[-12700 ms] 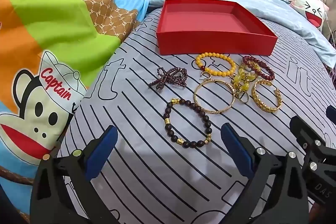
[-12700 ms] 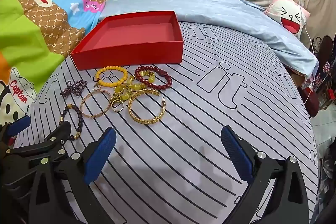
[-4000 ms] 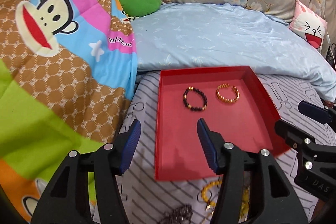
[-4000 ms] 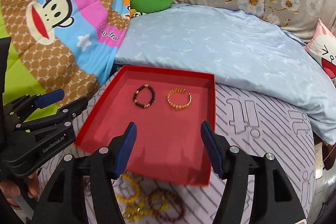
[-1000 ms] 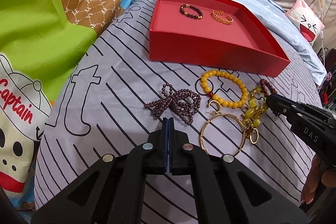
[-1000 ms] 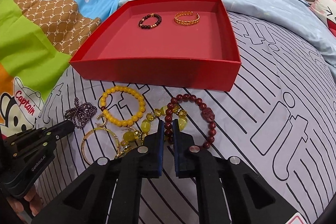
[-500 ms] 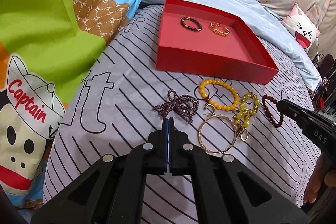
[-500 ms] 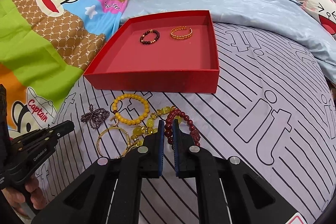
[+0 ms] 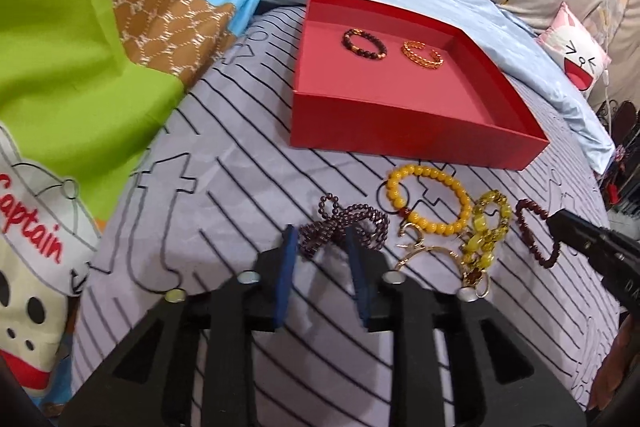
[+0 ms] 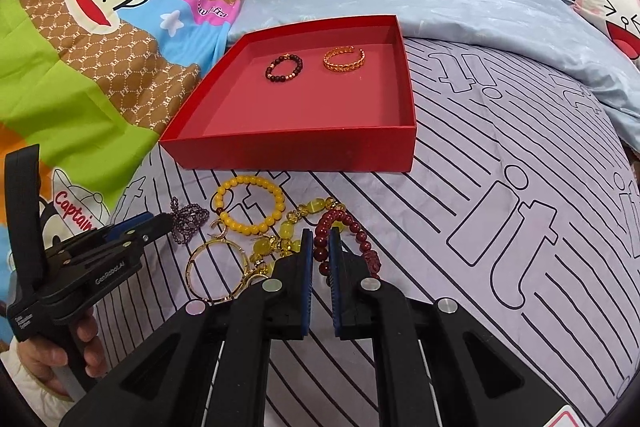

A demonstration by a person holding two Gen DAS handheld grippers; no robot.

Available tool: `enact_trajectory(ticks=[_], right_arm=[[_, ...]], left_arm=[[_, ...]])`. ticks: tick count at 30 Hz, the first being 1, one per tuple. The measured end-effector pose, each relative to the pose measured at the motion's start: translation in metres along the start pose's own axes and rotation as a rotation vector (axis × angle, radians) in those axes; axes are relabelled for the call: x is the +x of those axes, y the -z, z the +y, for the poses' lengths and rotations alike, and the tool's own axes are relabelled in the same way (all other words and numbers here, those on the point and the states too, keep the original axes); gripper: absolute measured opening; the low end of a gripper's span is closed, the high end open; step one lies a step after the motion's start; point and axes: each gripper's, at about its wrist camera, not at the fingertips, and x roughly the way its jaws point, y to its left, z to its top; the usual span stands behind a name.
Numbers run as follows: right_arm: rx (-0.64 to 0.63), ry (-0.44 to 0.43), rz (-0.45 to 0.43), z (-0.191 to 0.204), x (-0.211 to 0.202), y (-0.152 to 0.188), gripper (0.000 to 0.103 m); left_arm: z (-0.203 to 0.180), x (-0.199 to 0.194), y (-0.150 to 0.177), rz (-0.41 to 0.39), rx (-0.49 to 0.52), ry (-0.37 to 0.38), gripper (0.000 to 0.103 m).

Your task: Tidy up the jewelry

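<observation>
On the grey bedsheet [image 10: 520, 131] with black stripes, a shallow red cardboard tray [image 10: 304, 151] holds a dark beaded bracelet [image 10: 284, 66] and a gold chain-pattern cuff [image 10: 344, 58] side by side near its far wall. In front of the tray lies the loose jewelry: a yellow beaded bracelet [image 9: 428, 201], a thin gold bangle [image 10: 212, 273], a string of translucent yellow-green stones [image 9: 486, 231] and a tangled strand of small dark purple beads [image 9: 346, 225]. The left gripper [image 9: 322, 239] is opening, its blue pads on either side of the purple strand without pressing it. The right gripper [image 10: 321, 239] is nearly closed, clamped on the near edge of a dark red beaded bracelet [image 10: 352, 239]. A hand [image 10: 60, 355] grips the left tool's handle.
</observation>
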Motion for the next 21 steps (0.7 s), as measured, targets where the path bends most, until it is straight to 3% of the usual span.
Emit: enact_trajectory(ticks=[3, 14, 21], right_arm=[[-0.002, -0.002, 0.006, 0.001, 0.001, 0.001, 0.007], [-0.018, -0.010, -0.013, 0.009, -0.010, -0.004, 0.007], [-0.043, -0.024, -0.035, 0.010, -0.018, -0.026, 0.007]], left_arm=[[0.000, 0.005, 0.000, 0.026, -0.005, 0.040, 0.003], [-0.015, -0.026, 0.001, 0.002, 0.007, 0.095, 0.003], [-0.034, -0.053, -0.025, -0.037, 0.038, 0.158, 0.003]])
